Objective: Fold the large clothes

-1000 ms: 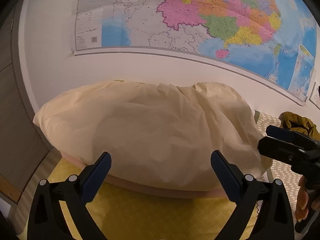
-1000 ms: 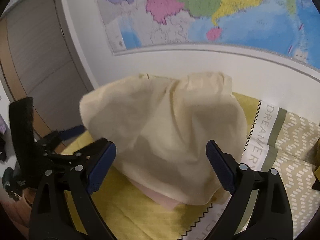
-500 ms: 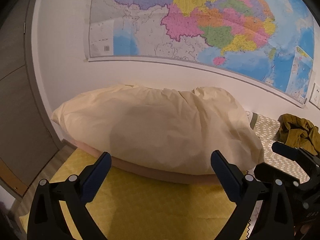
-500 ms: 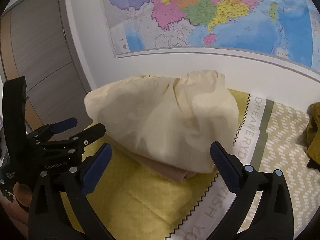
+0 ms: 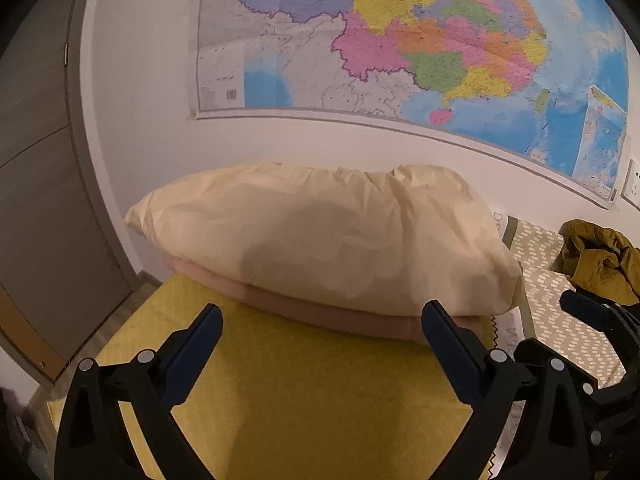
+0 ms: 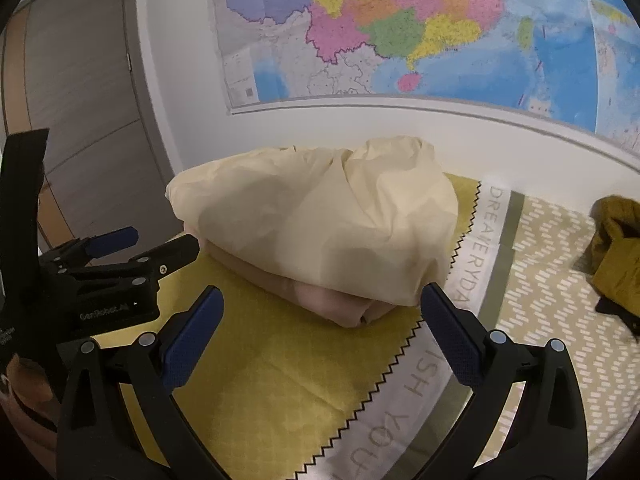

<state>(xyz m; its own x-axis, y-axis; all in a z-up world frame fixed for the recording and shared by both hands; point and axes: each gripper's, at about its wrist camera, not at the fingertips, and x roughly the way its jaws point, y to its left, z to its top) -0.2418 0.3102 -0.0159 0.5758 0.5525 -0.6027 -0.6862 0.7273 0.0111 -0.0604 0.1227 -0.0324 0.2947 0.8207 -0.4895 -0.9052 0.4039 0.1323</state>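
Note:
A folded cream garment [image 5: 328,236] lies on top of a folded pink garment [image 5: 320,312] at the head of the bed; the stack also shows in the right wrist view [image 6: 320,228]. My left gripper [image 5: 320,324] is open and empty, a little in front of the stack. My right gripper [image 6: 320,308] is open and empty, also just short of the stack. The left gripper shows at the left of the right wrist view [image 6: 120,256]. An unfolded olive-mustard garment [image 5: 600,260] lies crumpled on the bed to the right.
The bed has a yellow cover [image 5: 300,392] with a zigzag edge and a lettered white band [image 6: 460,300], then a patterned beige cover [image 6: 560,320]. A wall with a large map [image 5: 400,48] stands behind. A grey-brown door [image 5: 36,180] is at the left.
Both grippers have drawn back from the folded stack, which now looks smaller and farther away. Both stay open and empty. The stack has not moved.

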